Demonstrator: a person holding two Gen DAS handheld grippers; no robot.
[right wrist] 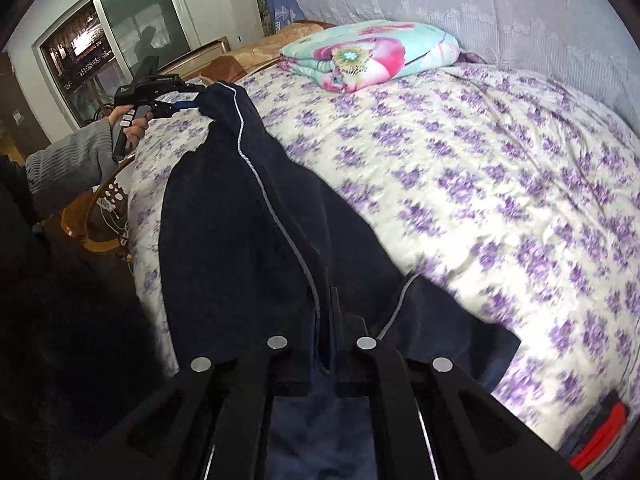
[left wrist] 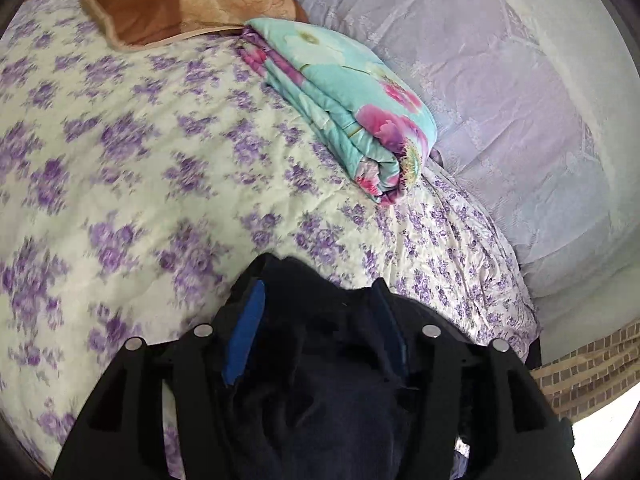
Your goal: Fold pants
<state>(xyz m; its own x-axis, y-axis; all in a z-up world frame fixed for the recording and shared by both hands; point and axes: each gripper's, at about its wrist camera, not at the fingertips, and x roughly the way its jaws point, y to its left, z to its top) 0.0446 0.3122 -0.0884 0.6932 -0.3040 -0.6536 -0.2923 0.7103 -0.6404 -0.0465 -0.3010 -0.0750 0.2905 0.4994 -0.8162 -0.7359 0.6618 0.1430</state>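
The dark navy pants (right wrist: 240, 220) with a thin white side stripe hang stretched between both grippers, above the near edge of the bed. My right gripper (right wrist: 326, 320) is shut on one end of the pants. My left gripper (left wrist: 320, 300) is shut on the other end; dark cloth (left wrist: 320, 380) fills the gap between its blue pads (left wrist: 246, 336). In the right wrist view the left gripper (right wrist: 188, 102) shows at the far left, held by a hand in a grey sleeve, pinching the pants' end.
The bed has a white quilt with purple flowers (right wrist: 480, 180). A folded turquoise and pink blanket (left wrist: 352, 108) and a brown pillow (left wrist: 168, 4) lie near the wall. A wicker chair (right wrist: 96, 216) stands left of the bed. A window (right wrist: 120, 36) is behind.
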